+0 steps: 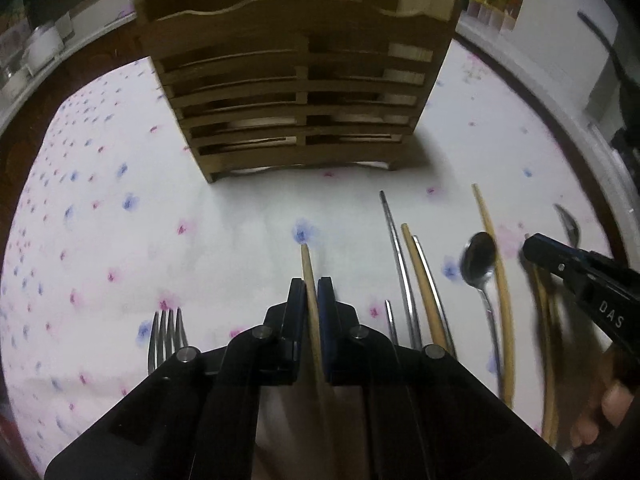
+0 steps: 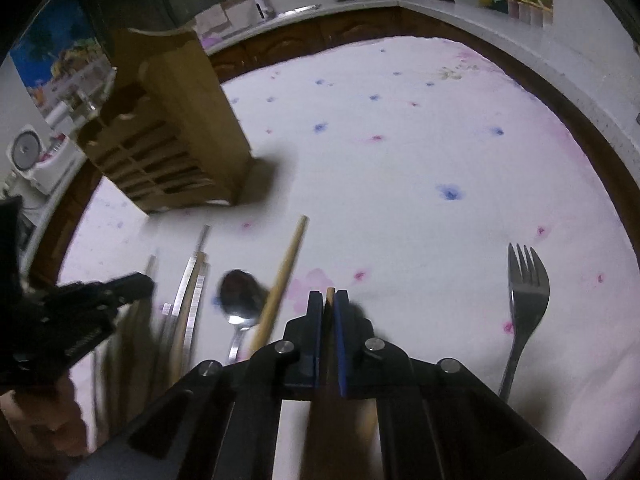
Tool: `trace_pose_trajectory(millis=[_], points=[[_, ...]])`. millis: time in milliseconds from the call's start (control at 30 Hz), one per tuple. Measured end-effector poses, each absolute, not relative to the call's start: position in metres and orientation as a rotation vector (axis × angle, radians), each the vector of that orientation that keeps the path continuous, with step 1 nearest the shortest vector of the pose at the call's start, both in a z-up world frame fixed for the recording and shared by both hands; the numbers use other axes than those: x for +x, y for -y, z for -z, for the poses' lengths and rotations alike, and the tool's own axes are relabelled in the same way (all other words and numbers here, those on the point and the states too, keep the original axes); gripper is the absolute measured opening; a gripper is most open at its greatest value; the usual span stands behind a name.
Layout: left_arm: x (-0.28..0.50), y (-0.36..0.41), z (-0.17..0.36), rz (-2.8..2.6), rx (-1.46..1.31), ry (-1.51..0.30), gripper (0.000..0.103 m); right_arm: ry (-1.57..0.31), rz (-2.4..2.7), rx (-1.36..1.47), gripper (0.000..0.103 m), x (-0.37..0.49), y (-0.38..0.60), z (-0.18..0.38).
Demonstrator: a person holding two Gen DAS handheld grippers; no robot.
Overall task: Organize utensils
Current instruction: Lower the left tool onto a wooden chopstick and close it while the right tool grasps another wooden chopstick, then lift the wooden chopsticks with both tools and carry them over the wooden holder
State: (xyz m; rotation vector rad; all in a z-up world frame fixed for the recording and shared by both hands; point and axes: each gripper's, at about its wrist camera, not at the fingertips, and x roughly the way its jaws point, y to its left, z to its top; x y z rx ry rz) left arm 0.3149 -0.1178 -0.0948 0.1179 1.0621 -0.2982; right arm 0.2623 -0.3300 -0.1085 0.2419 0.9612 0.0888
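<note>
My left gripper (image 1: 311,286) is shut on a wooden chopstick (image 1: 308,268) whose tip sticks out ahead of the fingers, above the cloth. My right gripper (image 2: 329,295) is shut on another wooden chopstick (image 2: 330,293), its tip barely showing between the pads. The wooden slatted utensil holder (image 1: 296,92) stands upright ahead of the left gripper; it also shows in the right wrist view (image 2: 172,140) at the far left. Loose on the cloth lie metal chopsticks (image 1: 396,256), wooden chopsticks (image 1: 496,264), a spoon (image 1: 478,258) and a fork (image 1: 166,332).
A floral white tablecloth (image 2: 400,140) covers the table. A second fork (image 2: 524,296) lies right of the right gripper. A spoon (image 2: 240,296) and a wooden chopstick (image 2: 286,268) lie left of it. Kitchen counters with a rice cooker (image 2: 32,160) ring the table.
</note>
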Motion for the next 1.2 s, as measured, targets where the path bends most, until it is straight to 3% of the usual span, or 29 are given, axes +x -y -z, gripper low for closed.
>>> trace_pose_trajectory(millis=[633,1200], points=[[0.209,0.057,-0.026,0.461,-0.106,-0.804,0.005,-0.716,-0.221,0.293,0.005,0.194,0.315,0.002],[0.176,0.027,-0.065,0.467,-0.144,-0.654,0.005,-0.573,-0.244,0.241,0.005,0.170,0.297,-0.051]])
